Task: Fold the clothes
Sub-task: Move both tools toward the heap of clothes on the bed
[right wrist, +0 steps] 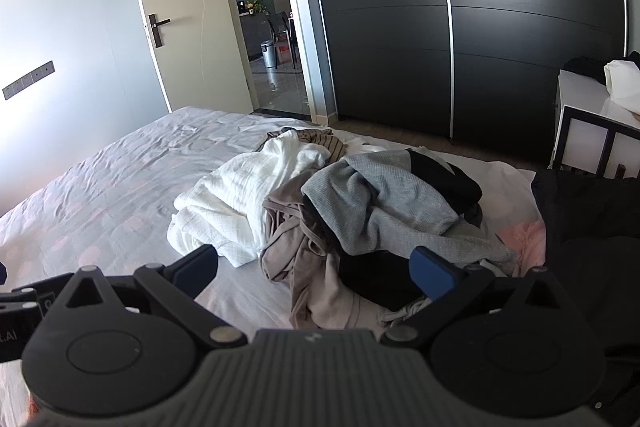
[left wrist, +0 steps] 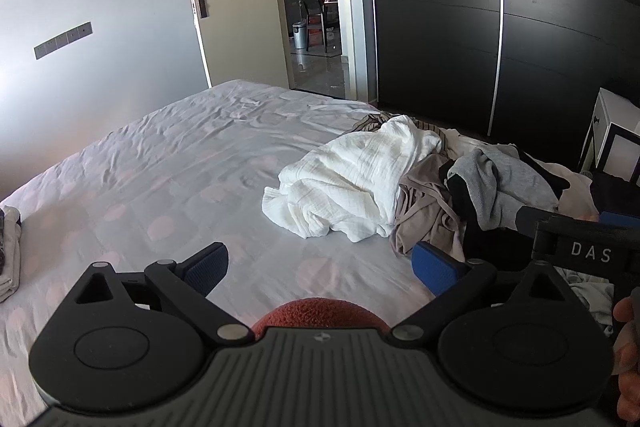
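A: Where are the clothes?

B: In a messy pile on the bed (left wrist: 160, 163), just in front of the right gripper (right wrist: 314, 267). The white cloth (right wrist: 240, 195) is ahead to its left, the grey top (right wrist: 384, 203) straight ahead, the tan one (right wrist: 308, 267) nearest

A: What could go wrong?

B: They're all tangled – pull one and others might come along, or slide off the bed edge

A: And the hands?

B: Both grippers tip down a bit. The left gripper (left wrist: 320, 265) is over bare sheet, pile ahead to its right. Both are spread wide – holding nothing
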